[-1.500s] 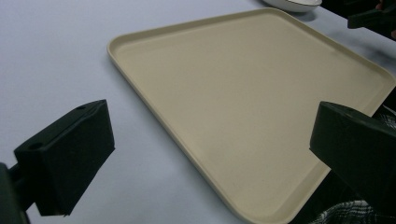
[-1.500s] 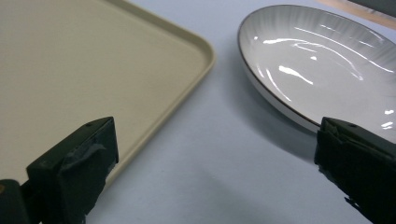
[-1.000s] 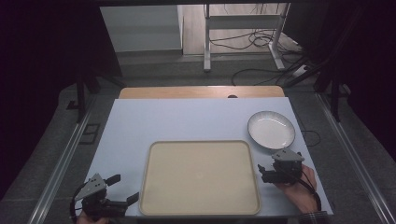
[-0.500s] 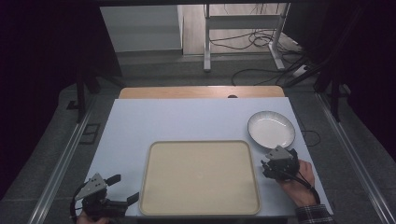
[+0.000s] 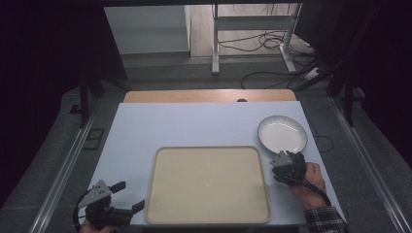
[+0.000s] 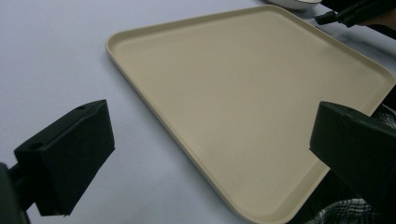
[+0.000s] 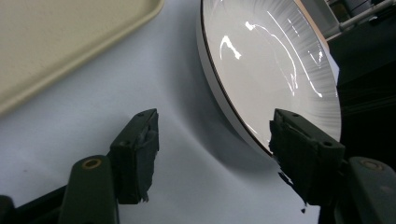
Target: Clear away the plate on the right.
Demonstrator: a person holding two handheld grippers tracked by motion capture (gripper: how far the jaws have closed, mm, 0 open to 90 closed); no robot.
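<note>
A pale blue counter (image 5: pixel 194 124) is seen from above, and a large beige rectangular plastic tray (image 5: pixel 209 184) with rounded corners is laid on it as the landmark. Beyond the tray's far right corner, just beside it, a round white ceramic plate with a thin dark rim (image 5: pixel 282 134) is set flat on the counter.

The right tongs (image 5: pixel 283 160) are held in a hand (image 5: pixel 311 182) beside the tray's right edge, with the tips pointed at the near rim of the plate. In the right gripper view the plate (image 7: pixel 271 70) is seen close up, and the right tongs (image 7: pixel 212 140) are about half open; their jaws have just been closing. One jaw lies at the plate's near rim, the other on bare counter toward the tray; the plate is not gripped.

The left tongs (image 5: pixel 127 196) are held at the tray's near left corner, off the counter's edge. In the left gripper view their jaws are spread wide, nothing is held, and the tray (image 6: pixel 252 102) lies beyond them.
</note>
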